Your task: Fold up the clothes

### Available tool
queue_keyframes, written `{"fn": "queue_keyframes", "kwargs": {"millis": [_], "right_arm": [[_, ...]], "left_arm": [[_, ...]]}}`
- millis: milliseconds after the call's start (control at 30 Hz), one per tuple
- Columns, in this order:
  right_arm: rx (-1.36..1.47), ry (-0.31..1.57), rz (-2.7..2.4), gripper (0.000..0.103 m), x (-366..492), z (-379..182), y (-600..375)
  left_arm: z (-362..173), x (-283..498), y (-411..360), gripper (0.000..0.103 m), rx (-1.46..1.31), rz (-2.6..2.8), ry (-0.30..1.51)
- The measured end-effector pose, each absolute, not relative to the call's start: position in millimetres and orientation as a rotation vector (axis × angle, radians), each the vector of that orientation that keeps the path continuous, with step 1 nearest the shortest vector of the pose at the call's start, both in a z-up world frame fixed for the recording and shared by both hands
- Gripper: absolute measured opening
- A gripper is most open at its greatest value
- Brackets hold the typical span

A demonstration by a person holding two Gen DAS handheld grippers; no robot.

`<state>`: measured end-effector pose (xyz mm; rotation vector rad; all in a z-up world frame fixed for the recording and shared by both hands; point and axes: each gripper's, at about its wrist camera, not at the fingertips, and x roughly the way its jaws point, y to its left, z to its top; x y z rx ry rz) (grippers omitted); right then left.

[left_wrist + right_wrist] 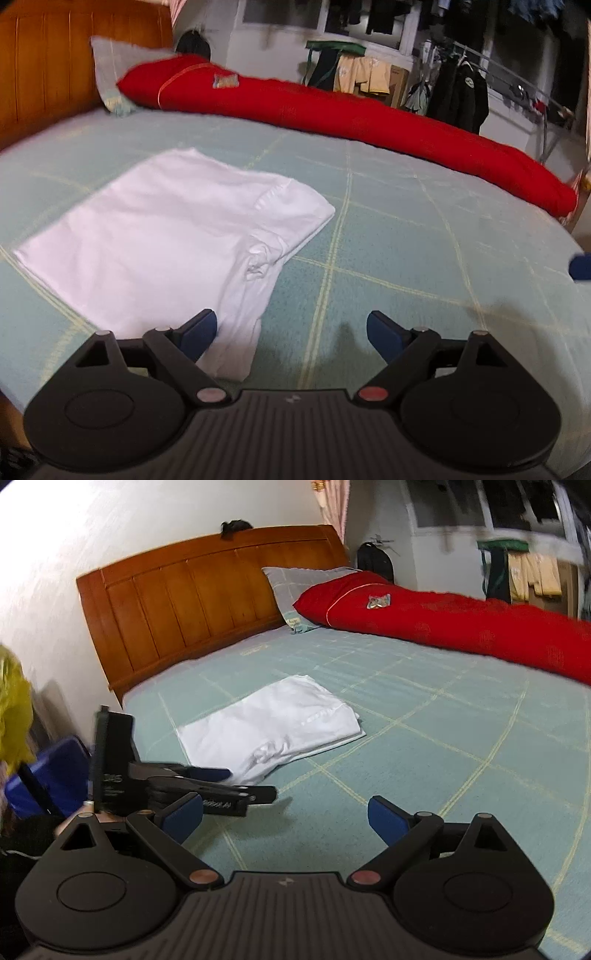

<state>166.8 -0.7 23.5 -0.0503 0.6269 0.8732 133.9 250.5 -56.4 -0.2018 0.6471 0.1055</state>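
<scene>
White garment (159, 236) folded on bed; both tools wide, empty; headboard (184, 605) whole only right view

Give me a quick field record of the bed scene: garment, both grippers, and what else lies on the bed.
garment: white garment, folded into a rough rectangle, flat on the bed sheet
left gripper: open, nothing between the fingers, at the garment's near edge
right gripper: open, empty, over bare sheet
red quilt: long roll along the far side of the bed
pillow: against the headboard, partly under the quilt's end
</scene>
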Motion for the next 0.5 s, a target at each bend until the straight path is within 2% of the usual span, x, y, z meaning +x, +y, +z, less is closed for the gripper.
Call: {"fn": "queue_keyframes", "kwargs": {"millis": [200, 500], "right_arm": [[-0.08, 0.621, 0.857, 0.103, 159.2, 24.8, 1.2], [-0.098, 0.628, 0.846, 0.103, 160.0, 15.4, 0.1]], "left_arm": [[-45.7, 109.2, 259.1, 0.089, -0.195, 0.107, 0.576], [-57.4, 100.3, 349.4, 0.089, -0.101, 0.279, 0.534]]}}
